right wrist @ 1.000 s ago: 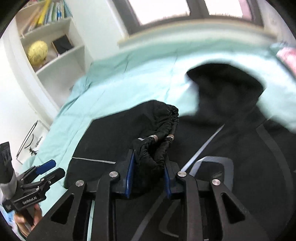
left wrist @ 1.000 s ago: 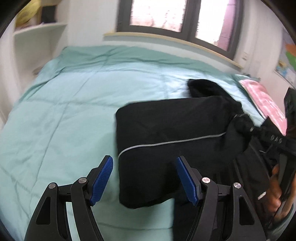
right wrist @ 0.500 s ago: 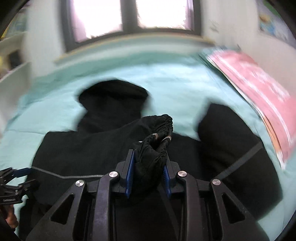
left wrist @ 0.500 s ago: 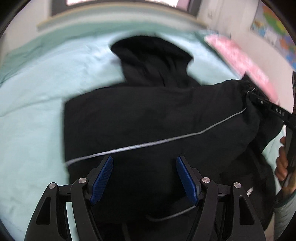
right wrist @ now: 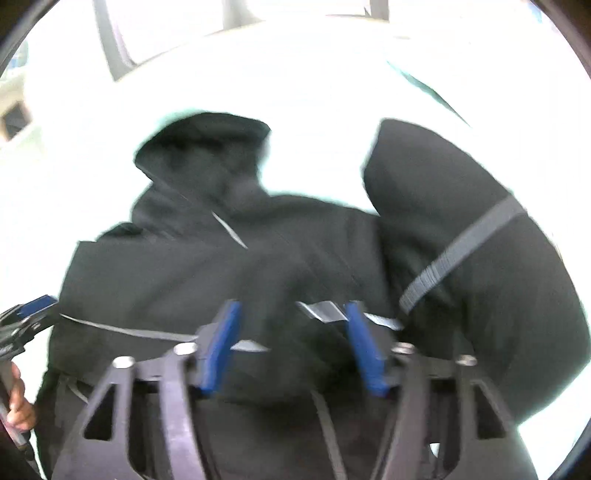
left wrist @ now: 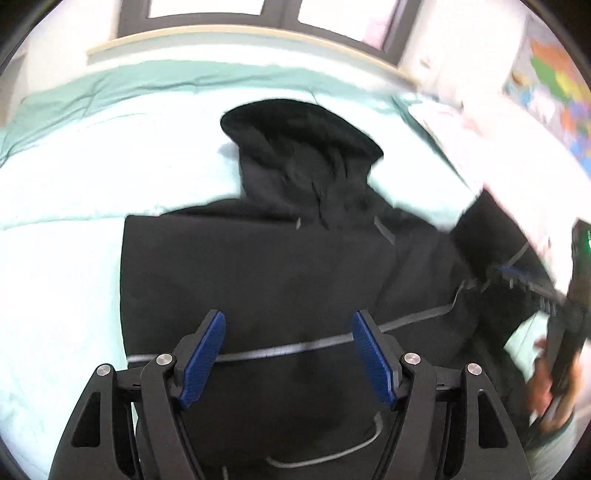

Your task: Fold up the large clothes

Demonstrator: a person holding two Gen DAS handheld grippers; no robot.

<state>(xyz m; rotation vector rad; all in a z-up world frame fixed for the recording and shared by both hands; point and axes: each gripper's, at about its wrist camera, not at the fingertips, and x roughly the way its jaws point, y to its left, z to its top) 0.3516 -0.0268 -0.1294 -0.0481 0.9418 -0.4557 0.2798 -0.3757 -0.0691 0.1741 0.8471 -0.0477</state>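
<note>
A black hooded jacket (left wrist: 258,266) lies flat on the mint-green bed cover (left wrist: 66,229), its hood (left wrist: 295,147) toward the window. One sleeve, with a grey stripe (left wrist: 280,349), is folded across the body. My left gripper (left wrist: 287,321) hovers open over that sleeve with nothing between its pads. The jaws of my right gripper (right wrist: 291,310) are opening; the sleeve's cuff end lies loose below the gap and the pads do not press on it. The other sleeve (right wrist: 472,229) bulges at the right with a grey band.
The bed cover (right wrist: 325,129) surrounds the jacket, overexposed in the right wrist view. A window sill (left wrist: 240,33) runs along the far side and a colourful map (left wrist: 554,85) hangs on the right wall. A person's hand (left wrist: 550,384) holds the other gripper at the right edge.
My right gripper carried the sleeve cuff across the jacket, then its jaws spread and let the cuff go. My left gripper, still open, moved from the bed cover to over the jacket body.
</note>
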